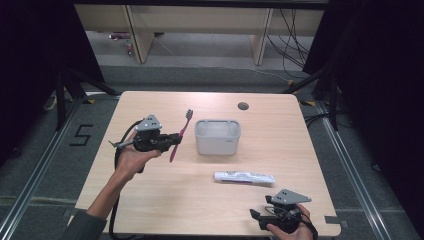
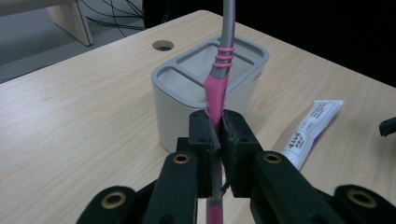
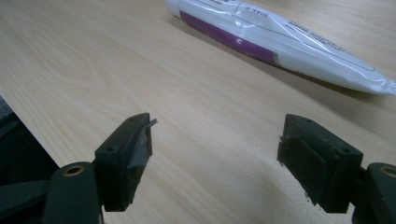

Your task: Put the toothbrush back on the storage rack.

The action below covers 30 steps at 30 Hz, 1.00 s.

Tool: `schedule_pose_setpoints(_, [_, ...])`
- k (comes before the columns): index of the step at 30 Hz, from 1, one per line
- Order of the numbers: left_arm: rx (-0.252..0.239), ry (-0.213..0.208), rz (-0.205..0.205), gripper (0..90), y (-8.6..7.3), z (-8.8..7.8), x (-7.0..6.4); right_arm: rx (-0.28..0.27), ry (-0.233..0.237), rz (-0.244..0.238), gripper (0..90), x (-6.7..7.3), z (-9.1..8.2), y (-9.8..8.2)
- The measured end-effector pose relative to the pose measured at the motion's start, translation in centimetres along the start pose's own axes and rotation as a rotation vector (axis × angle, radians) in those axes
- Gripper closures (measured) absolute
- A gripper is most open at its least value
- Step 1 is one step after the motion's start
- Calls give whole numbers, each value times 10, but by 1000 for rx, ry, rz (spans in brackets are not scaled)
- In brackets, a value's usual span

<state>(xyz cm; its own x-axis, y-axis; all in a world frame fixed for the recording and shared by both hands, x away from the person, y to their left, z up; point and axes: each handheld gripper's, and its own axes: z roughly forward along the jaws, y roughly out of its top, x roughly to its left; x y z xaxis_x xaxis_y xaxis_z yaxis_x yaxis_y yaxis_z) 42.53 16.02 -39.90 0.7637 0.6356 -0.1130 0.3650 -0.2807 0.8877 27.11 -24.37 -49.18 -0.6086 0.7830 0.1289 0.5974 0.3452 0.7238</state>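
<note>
Left tongs (image 2: 219, 140) gripping toothbrush (image 2: 215, 88), holder (image 2: 173, 107) just beyond, toothpaste (image 2: 308, 133) aside.

A lab-like recording space. A wooden table (image 1: 150, 200) stands between black curtains (image 1: 380, 100). Loose cables (image 1: 292, 40) cross the grey floor (image 1: 210, 55).

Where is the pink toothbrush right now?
The pink and grey toothbrush is clamped in the left gripper, held above the table's left half, just left of the grey plastic holder.

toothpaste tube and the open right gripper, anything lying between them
Nothing: in the right gripper view only bare table separates the right gripper from the toothpaste tube.
</note>
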Motion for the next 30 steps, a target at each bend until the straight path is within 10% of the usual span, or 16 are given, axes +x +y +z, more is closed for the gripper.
schedule_pose_setpoints(30, [-164,71,-74,829,19,20,0,-10,-7,-12,258,0,-1,0])
